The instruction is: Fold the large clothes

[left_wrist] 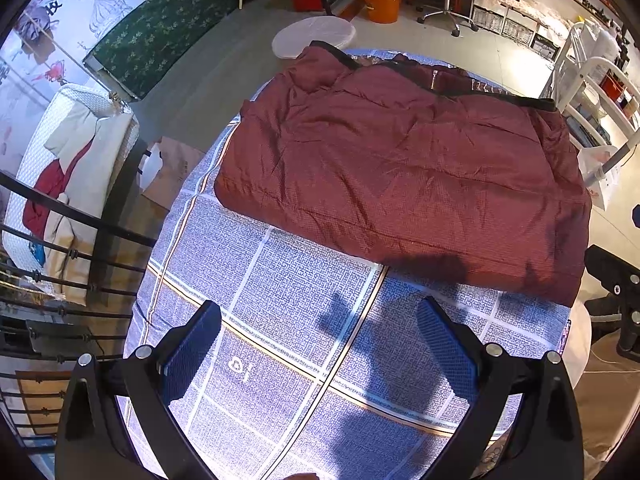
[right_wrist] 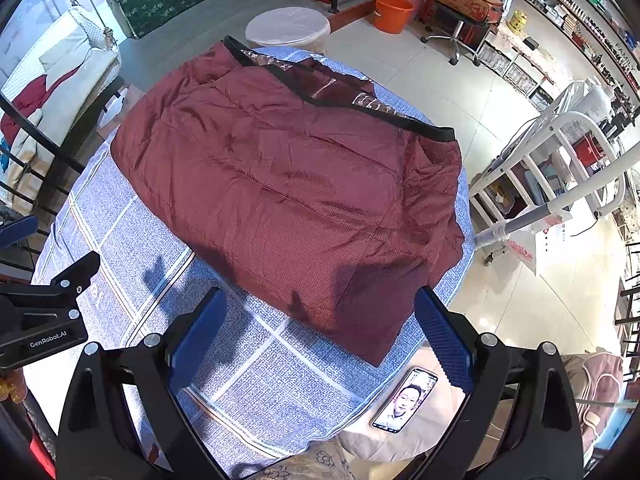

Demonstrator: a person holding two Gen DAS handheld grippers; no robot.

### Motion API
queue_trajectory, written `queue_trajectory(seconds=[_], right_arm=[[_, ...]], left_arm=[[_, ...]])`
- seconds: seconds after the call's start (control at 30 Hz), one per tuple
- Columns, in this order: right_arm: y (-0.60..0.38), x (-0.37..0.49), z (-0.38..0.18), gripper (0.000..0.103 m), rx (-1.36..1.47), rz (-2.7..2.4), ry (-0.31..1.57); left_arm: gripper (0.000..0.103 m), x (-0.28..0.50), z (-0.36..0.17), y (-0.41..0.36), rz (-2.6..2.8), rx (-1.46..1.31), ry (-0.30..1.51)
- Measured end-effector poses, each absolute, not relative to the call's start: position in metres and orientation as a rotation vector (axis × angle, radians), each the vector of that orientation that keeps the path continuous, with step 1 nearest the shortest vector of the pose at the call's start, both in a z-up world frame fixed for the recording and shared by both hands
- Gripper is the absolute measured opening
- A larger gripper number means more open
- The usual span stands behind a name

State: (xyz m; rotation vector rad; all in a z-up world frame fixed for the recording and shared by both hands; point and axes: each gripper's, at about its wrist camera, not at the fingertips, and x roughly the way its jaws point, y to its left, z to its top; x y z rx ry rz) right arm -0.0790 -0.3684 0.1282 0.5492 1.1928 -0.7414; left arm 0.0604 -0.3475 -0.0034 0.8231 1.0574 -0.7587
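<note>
A dark red padded jacket (left_wrist: 400, 168) (right_wrist: 288, 184) with black trim lies folded into a rough rectangle on the far half of a round table under a blue checked cloth (left_wrist: 288, 320) (right_wrist: 132, 248). My left gripper (left_wrist: 320, 312) hovers open over bare cloth, short of the jacket's near edge, with nothing between its blue pads. My right gripper (right_wrist: 320, 300) is open too, held above the jacket's near right corner without touching it. The left gripper's black body (right_wrist: 44, 308) shows at the left edge of the right wrist view.
A phone (right_wrist: 405, 400) with a lit screen lies on a cushion by the table's near right edge. A white round stool (left_wrist: 314, 36) stands beyond the table. A black railing (left_wrist: 68, 240) runs on the left, a white rack (right_wrist: 560, 168) on the right, an orange bucket (right_wrist: 392, 8) farther back.
</note>
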Motion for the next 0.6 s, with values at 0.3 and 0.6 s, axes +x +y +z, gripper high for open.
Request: queue_trajectory(seconds=[0.3, 0.6], right_arm=[[-0.3683, -0.0789, 0.1275, 0.093, 0.55, -0.74, 1.194], [-0.368, -0.0806, 0.1257, 0.093, 0.548, -0.739, 1.195]], left_arm=[[0.097, 0.0577, 0.0, -0.3465, -0.781, 0.806, 1.035], [0.097, 0.0555, -0.0007, -0.3496, -0.775, 0.829, 1.025]])
